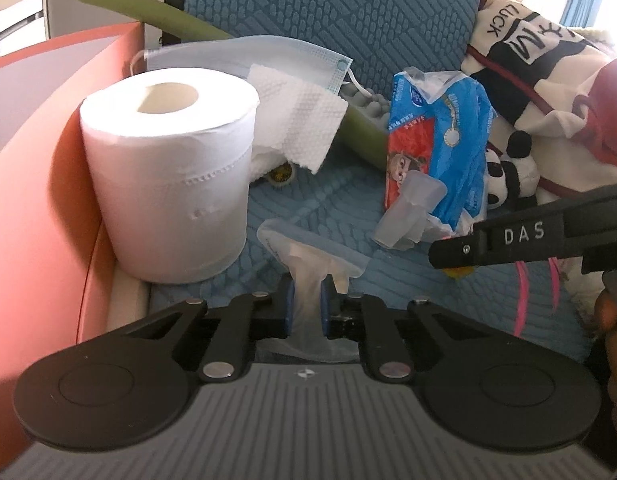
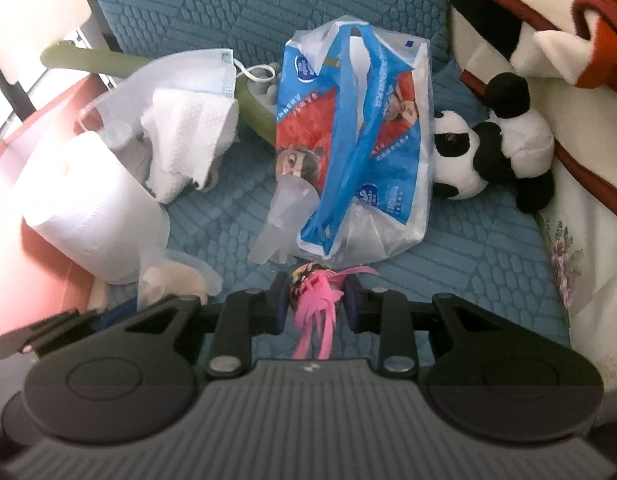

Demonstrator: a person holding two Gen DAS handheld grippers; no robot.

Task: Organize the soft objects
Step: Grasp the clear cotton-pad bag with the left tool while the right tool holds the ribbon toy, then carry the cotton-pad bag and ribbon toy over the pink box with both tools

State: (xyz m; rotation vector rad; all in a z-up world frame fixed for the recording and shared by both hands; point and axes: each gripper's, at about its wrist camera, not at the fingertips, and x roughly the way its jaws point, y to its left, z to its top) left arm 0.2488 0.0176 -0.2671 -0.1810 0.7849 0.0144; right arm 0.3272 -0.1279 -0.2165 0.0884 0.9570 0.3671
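1. We record the left gripper (image 1: 307, 307), its blue pads pinched on a translucent plastic pouch (image 1: 308, 258) with something pale inside, at the near edge of the blue quilted seat cushion (image 1: 332, 196).
2. We record the right gripper (image 2: 315, 305), pads pressed on a small round toy with pink tassels (image 2: 310, 294); the tassels hang down between the fingers. In the left wrist view its black finger bears the letters "DAS".
3. White toilet-paper roll (image 1: 168, 184), upright at the cushion's left edge, against the orange side wall (image 1: 48, 184).
4. Crumpled white embossed paper towel (image 1: 296, 120) just behind the roll, a light-blue pleated face mask (image 1: 248, 56) draped over it.
5. Green padded bar (image 1: 148, 12) running diagonally along the back left.
6. Blue, red and white printed plastic pack of tissues (image 2: 348, 140), mid-cushion; its print is too small to read. A clear plastic funnel-shaped piece (image 2: 284, 216) leans at its near end.
7. Small black-and-white plush panda (image 2: 488, 156), touching the pack's right side.
8. Cream fabric with black patches (image 1: 520, 48) at the right edge, reading "LUCK".
9. Open room: bare cushion in front of the pack and near the right front corner.
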